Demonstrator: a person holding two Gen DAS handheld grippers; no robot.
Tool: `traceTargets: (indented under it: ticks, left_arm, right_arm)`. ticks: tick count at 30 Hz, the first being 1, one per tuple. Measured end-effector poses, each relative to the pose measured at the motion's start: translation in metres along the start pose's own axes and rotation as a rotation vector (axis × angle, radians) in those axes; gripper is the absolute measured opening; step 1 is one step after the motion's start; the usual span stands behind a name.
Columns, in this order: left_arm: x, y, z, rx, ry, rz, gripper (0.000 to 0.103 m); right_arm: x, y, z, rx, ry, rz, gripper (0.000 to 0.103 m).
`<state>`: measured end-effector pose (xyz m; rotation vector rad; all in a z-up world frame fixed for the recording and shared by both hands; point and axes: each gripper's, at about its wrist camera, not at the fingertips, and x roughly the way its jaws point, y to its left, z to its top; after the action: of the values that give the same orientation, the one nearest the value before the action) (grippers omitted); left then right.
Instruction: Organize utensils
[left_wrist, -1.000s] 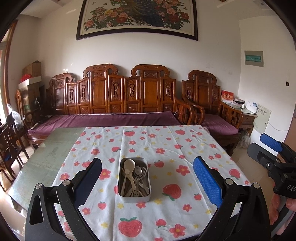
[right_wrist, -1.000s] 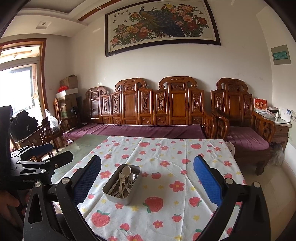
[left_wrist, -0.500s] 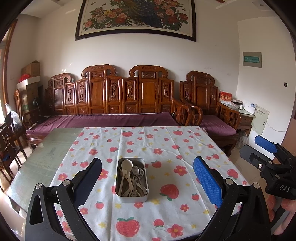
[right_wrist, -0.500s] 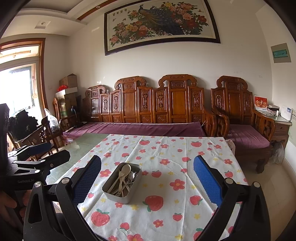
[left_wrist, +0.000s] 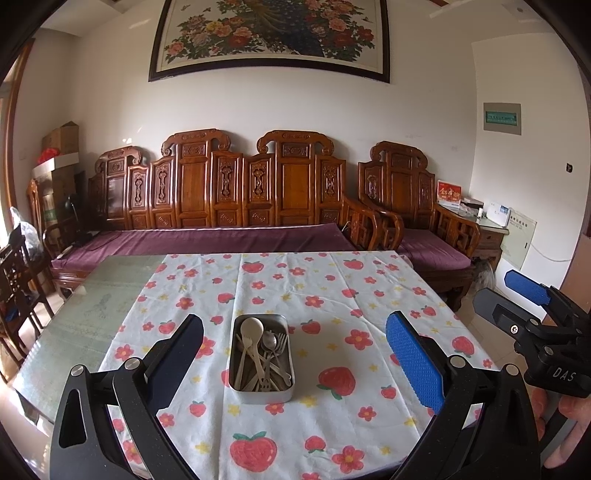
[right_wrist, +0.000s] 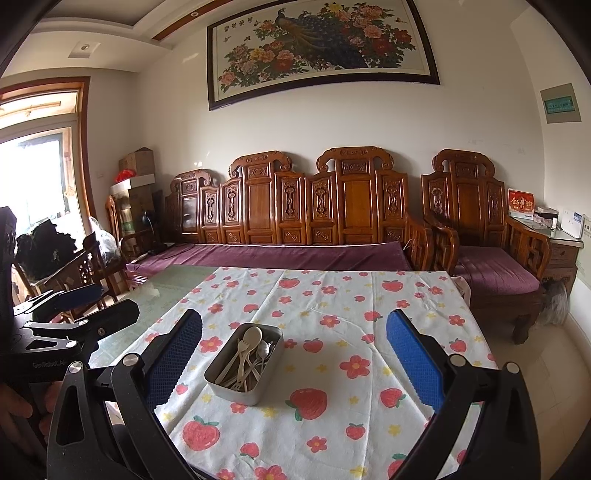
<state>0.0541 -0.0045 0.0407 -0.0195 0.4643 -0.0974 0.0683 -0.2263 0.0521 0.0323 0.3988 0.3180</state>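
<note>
A rectangular metal tin (left_wrist: 263, 357) stands on the table (left_wrist: 85, 317), on a white tablecloth (left_wrist: 332, 295) printed with strawberries and red flowers. The cloth covers the right-hand part of the table; the greenish glass top is bare at the left. The tin lies roughly central on the cloth, well clear of every edge.

Contents of the tin: a loose heap of utensils. A beige spoon (left_wrist: 251, 330) lies uppermost, bowl toward the far end. Beside it are a steel spoon (left_wrist: 269, 341) and a steel fork (left_wrist: 281, 341); a beige fork (right_wrist: 242, 347) shows in the right wrist view. The lower pieces overlap and cannot be counted.

Left claw (left_wrist: 295, 360): released, jaws spread wide, nothing between them. It is held above the near end of the table, apart from the tin, which sits centred in its line of sight.

Right claw (right_wrist: 295, 360): likewise released and empty, jaws wide apart, held off to the right of the tin and not touching it. In the left wrist view it appears at the right edge (left_wrist: 517, 295), with a person's hand (left_wrist: 565, 424) gripping its handle.

Behind the table stands a carved wooden bench (left_wrist: 236, 192) with a purple cushion, and a framed peacock-and-flower painting (left_wrist: 273, 33) hangs on the wall above it.
</note>
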Motion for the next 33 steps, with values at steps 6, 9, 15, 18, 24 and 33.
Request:
traceTargets:
  ticks: [6,9,15,18,24,33]
  left_arm:
    - [-0.0022,-0.0024,0.0004,0.001,-0.004,-0.004,0.096]
    - [-0.0033,-0.0022,0.0007,0.0,-0.006,-0.006,0.096]
    - [-0.0051,-0.0021,0.0011,-0.002,-0.008,-0.009,0.096]
    - [-0.0052,-0.0021,0.0012,-0.001,-0.009,-0.007,0.096]
    - [-0.005,-0.0024,0.0016,-0.002,-0.007,-0.01,0.096]
    - [-0.0072,-0.0035,0.0042,0.003,-0.013,-0.017,0.096]
  right_arm:
    - [0.0005,-0.0003,-0.0006,0.0,0.001,0.0,0.101]
    - [0.0005,-0.0007,-0.0004,0.0,0.001,0.0,0.101]
    - [0.0005,-0.0006,-0.0004,-0.001,0.002,0.0,0.101]
    - [0.0001,-0.001,-0.0005,-0.001,0.001,0.001,0.101]
    - [0.0004,-0.0007,-0.0011,0.0,0.0,0.001,0.101]
    - [0.0011,0.0,-0.0023,0.0,0.001,-0.001,0.101]
